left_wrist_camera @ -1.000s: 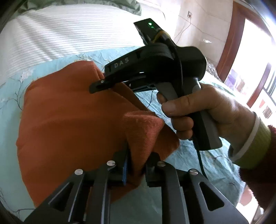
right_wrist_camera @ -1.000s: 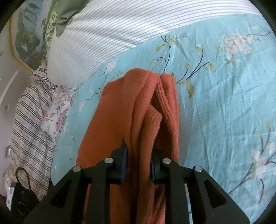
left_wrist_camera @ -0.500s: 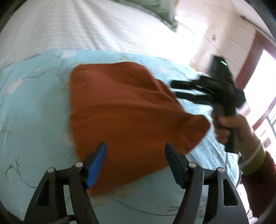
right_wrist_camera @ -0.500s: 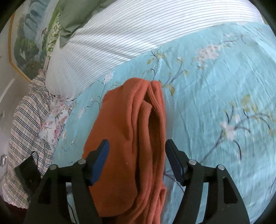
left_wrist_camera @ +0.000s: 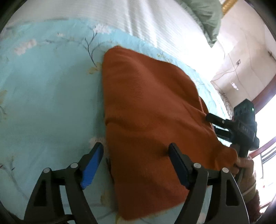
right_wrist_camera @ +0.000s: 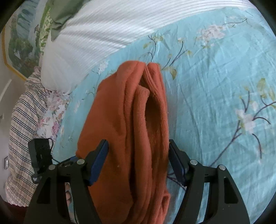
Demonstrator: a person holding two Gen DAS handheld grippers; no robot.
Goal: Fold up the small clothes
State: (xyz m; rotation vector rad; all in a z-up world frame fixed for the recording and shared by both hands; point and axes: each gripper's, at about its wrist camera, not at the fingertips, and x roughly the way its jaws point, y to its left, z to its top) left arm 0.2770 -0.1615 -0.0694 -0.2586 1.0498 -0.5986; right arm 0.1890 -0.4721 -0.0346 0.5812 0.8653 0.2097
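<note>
Both grippers now released, folded orange garment (right_wrist_camera: 131, 124) lying lengthwise toward striped pillow (right_wrist_camera: 107, 31)

A home bedroom. A bed (right_wrist_camera: 215, 86) fills both views, spread with a light blue floral sheet (left_wrist_camera: 43, 86), a white ribbed cover (right_wrist_camera: 107, 25) and a green pillow (left_wrist_camera: 205, 15) at its head. A plaid cloth (right_wrist_camera: 22, 120) lies at one edge. A framed landscape picture (right_wrist_camera: 19, 39) hangs on the wall, and a wood-framed window (left_wrist_camera: 265, 96) lets in daylight.
</note>
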